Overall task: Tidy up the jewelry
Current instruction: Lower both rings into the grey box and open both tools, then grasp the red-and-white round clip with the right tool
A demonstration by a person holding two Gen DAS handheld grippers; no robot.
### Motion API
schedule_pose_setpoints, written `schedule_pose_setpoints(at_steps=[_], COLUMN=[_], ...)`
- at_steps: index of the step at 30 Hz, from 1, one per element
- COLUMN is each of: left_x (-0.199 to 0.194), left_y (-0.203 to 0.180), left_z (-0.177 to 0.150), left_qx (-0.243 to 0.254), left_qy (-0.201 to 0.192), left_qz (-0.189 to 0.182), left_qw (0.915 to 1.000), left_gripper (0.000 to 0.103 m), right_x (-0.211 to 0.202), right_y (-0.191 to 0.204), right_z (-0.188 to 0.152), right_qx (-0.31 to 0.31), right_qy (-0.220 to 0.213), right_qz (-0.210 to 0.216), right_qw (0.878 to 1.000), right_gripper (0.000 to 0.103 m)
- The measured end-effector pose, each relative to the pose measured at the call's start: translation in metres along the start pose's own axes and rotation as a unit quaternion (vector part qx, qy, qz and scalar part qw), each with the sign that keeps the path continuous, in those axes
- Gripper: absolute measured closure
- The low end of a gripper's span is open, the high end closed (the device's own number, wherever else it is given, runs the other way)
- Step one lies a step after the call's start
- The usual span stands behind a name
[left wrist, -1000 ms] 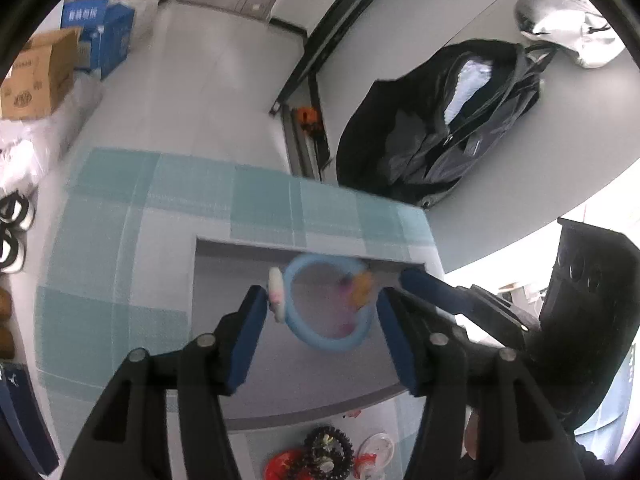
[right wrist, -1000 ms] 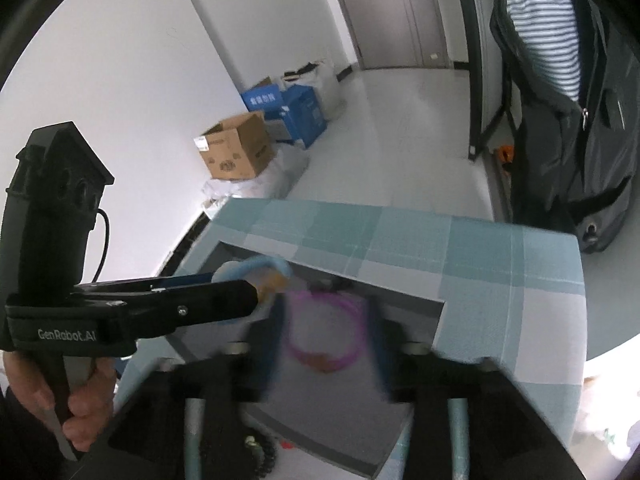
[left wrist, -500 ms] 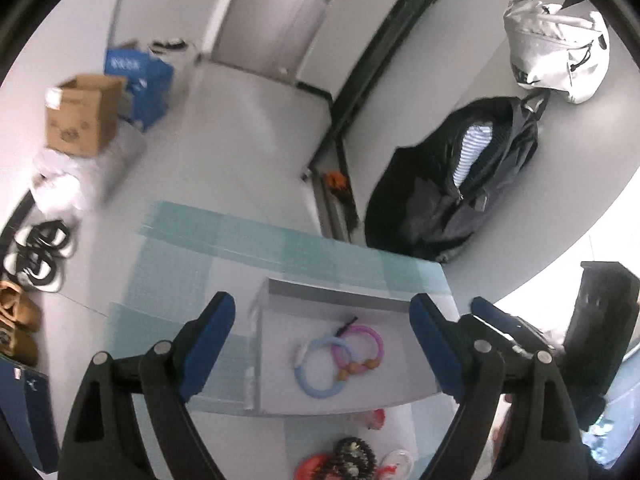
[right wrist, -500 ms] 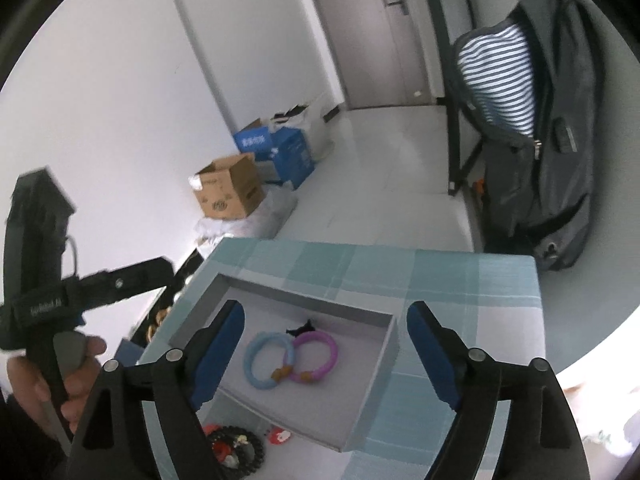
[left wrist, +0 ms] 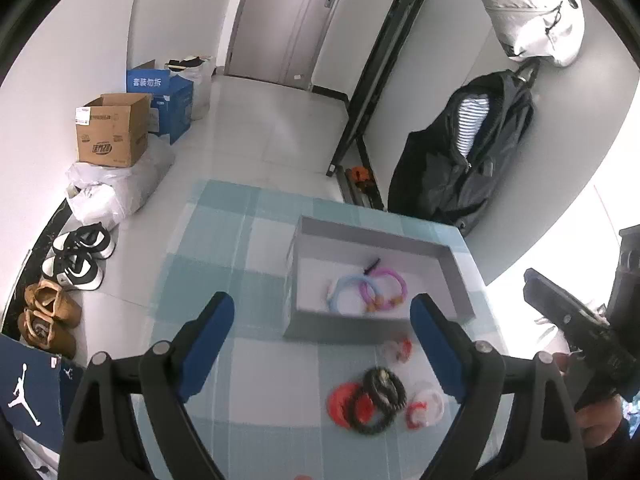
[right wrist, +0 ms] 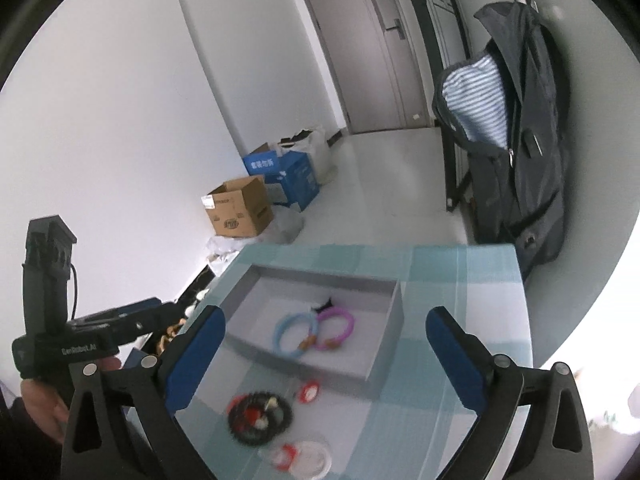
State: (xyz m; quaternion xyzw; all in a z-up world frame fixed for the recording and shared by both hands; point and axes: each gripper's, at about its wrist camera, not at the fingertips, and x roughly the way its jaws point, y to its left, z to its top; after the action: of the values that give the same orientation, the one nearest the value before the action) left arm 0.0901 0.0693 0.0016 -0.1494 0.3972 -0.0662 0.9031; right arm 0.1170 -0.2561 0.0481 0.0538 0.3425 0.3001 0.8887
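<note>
On the floor by the left wall we see a brown cardboard box [left wrist: 112,130] with a printed logo too blurred to read, and behind it a blue box [left wrist: 160,98] whose white flap carries four Chinese characters, 套装勿拆. At the lower left edge of the left wrist view a dark blue panel [left wrist: 28,392] shows a white Jumpman figure. In the right wrist view the body of our left hand-held gripper [left wrist: 322,320] bears white lettering that reads roughly "GenRobot.AI". On the bench [left wrist: 208,248], covered in a pale teal checked cloth, stands a shallow grey tray [left wrist: 452,268]. Inside it lie a light blue bracelet [left wrist: 346,294] and a pink-purple bracelet [left wrist: 386,288], overlapping, each with small orange beads, and a small dark piece [left wrist: 372,266] just beyond them. In front of the tray, on the cloth, lie loose pieces: a black beaded bracelet [left wrist: 384,386] over a red one [left wrist: 344,402], and clear-and-red ones [left wrist: 426,404] beside them. Both our left hand-held gripper and our right hand-held gripper [right wrist: 324,354] have their jaws opening, spread wide, with nothing between the pads, above the bench.
</note>
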Motion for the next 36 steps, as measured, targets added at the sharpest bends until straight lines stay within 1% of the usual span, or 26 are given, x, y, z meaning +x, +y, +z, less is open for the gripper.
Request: schedule_pose_setpoints(at_steps=[1, 3, 6, 7, 8, 12, 15, 17, 23, 26, 27, 30, 32, 33, 34, 35, 36], left_x=[-0.002, -0.008, -0.016, -0.017, -0.018, -0.020, -0.022, -0.020, -0.008, -0.003, -0.003, -0.002, -0.002, -0.002, -0.002, -0.001, -0.001], left_y=[-0.001, -0.002, -0.002, -0.002, -0.002, -0.004, -0.001, 0.002, 0.006, 0.013, 0.015, 0.018, 0.017, 0.017, 0.017, 0.018, 0.018], left_z=[-0.002, -0.006, -0.018, -0.022, -0.026, -0.042, -0.051, -0.057, -0.067, -0.068, -0.068, -0.068, -0.070, -0.069, -0.070, -0.070, -0.070], left_qx=[-0.001, -0.007, -0.016, -0.021, -0.025, -0.034, -0.051, -0.060, -0.048, -0.057, -0.060, -0.065, -0.068, -0.068, -0.069, -0.070, -0.072], left_qy=[0.001, -0.002, -0.007, -0.004, 0.005, 0.025, 0.030, 0.041, 0.067, 0.079, 0.081, 0.086, 0.088, 0.089, 0.090, 0.092, 0.093], left_qz=[0.000, 0.000, 0.016, 0.013, 0.013, 0.004, 0.005, 0.002, 0.033, 0.037, 0.036, 0.033, 0.029, 0.029, 0.027, 0.023, 0.019], left_qw=[1.0000, 1.0000, 0.9997, 0.9997, 0.9996, 0.9991, 0.9983, 0.9974, 0.9960, 0.9946, 0.9943, 0.9936, 0.9934, 0.9933, 0.9932, 0.9930, 0.9929], left_gripper=[0.008, 0.008, 0.006, 0.002, 0.001, 0.001, 0.001, 0.001, 0.001, 0.001, 0.001, 0.001, 0.001, 0.001, 0.001, 0.001, 0.001], right_x=[-0.002, -0.007, -0.013, -0.014, -0.015, -0.016, -0.014, -0.013, 0.002, 0.010, 0.012, 0.019, 0.021, 0.022, 0.024, 0.025, 0.027], right_y=[0.002, 0.007, 0.014, 0.016, 0.017, 0.024, 0.029, 0.032, 0.035, 0.037, 0.038, 0.042, 0.044, 0.046, 0.048, 0.049, 0.050], right_z=[-0.004, -0.012, -0.026, -0.032, -0.037, -0.058, -0.070, -0.078, -0.097, -0.102, -0.103, -0.105, -0.104, -0.104, -0.103, -0.103, -0.103], right_qx=[0.001, 0.000, -0.002, -0.003, -0.003, -0.014, -0.029, -0.037, -0.047, -0.045, -0.046, -0.052, -0.052, -0.053, -0.054, -0.055, -0.055], right_qy=[0.002, 0.007, 0.019, 0.024, 0.028, 0.051, 0.068, 0.077, 0.116, 0.127, 0.129, 0.138, 0.136, 0.133, 0.133, 0.135, 0.137], right_qz=[0.001, 0.004, 0.008, 0.011, 0.013, 0.010, 0.012, 0.010, 0.004, 0.004, 0.000, 0.002, 0.003, 0.003, 0.004, 0.006, 0.007], right_qw=[1.000, 1.000, 1.000, 1.000, 1.000, 0.999, 0.997, 0.996, 0.992, 0.991, 0.991, 0.989, 0.989, 0.990, 0.990, 0.989, 0.989], right_gripper=[0.002, 0.002, 0.002, 0.002, 0.002, 0.002, 0.002, 0.002, 0.002, 0.003, 0.004, 0.014, 0.015, 0.017, 0.021, 0.023, 0.028])
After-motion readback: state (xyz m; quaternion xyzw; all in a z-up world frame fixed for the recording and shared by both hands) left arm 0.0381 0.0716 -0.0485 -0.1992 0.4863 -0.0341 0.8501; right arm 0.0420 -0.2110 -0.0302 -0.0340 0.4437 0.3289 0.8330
